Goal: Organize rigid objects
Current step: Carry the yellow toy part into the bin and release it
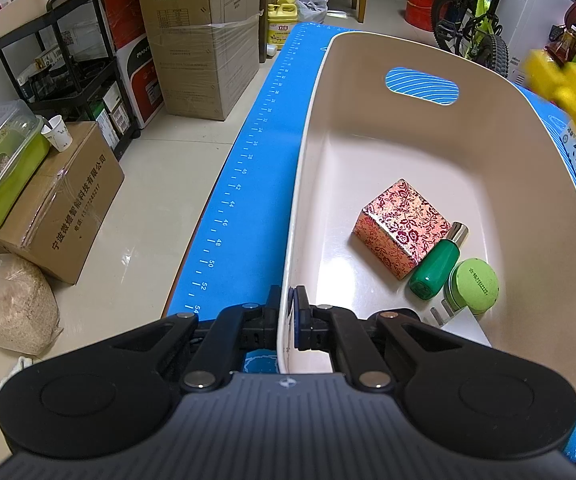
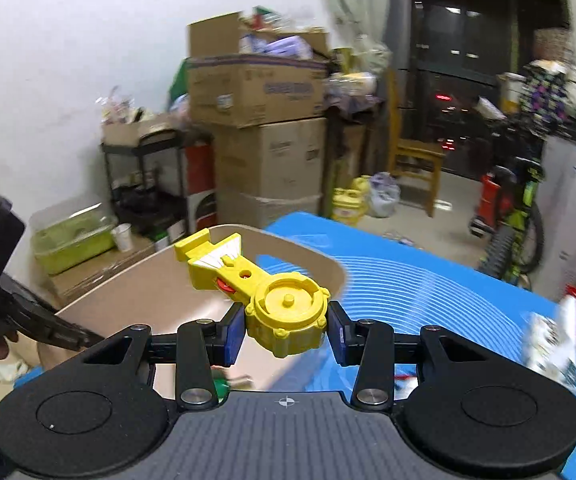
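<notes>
The right gripper (image 2: 287,330) holds a yellow plastic toy (image 2: 276,300) by its round drum, pads pressed against either side. The toy's long axis runs away from the gripper, up and to the left, its flat handle end reaching over the near rim of the beige tub (image 2: 136,280). The tub lies ahead and to the left of this gripper, so the carry probably goes that way and down. The left gripper (image 1: 287,312) is pinched tight on the tub's wall, steadying it. Inside lie a patterned box (image 1: 402,226), a green bottle (image 1: 436,266) and a green jar (image 1: 474,286). The tub sits on the blue worktop (image 1: 248,184).
</notes>
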Demonstrator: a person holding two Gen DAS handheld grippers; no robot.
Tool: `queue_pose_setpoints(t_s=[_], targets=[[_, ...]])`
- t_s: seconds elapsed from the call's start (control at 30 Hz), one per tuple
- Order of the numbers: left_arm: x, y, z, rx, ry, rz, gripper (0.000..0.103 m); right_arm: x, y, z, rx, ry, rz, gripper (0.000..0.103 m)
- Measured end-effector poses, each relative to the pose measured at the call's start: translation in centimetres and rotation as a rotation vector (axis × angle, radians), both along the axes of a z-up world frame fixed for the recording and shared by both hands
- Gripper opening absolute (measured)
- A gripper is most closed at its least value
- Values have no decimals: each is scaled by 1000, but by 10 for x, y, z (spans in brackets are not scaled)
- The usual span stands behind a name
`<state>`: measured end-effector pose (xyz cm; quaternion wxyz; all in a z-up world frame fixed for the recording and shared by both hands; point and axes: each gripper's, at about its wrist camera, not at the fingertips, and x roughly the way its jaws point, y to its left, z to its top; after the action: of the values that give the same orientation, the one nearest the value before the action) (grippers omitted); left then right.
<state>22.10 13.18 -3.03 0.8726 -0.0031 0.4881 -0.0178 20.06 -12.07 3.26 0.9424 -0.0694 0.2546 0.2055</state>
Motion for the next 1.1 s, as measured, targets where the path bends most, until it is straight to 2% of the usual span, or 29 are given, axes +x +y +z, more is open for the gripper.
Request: queue_pose_setpoints(t_s=[0.33,0.73,0.93,1.0,1.03,1.1], targets=[[-1,-2,-1,0,2,-2,7,26,70,-37,-118,149,91,49],[-1,-2,-1,0,2,-2,7,36,104,-69,-290,328,126,50],[-1,-2,-1,0,2,-2,7,36,85,-61,-193,355,79,52],[-1,-2,-1,0,2,-2,7,31,77,-52,-155,333,53,61],[-1,-3,-1,0,2,-2,7,29,74,-47,-138,314,39,72],[-1,-2,-1,0,2,-2,7,24,65,-36,-109,275,15,75]])
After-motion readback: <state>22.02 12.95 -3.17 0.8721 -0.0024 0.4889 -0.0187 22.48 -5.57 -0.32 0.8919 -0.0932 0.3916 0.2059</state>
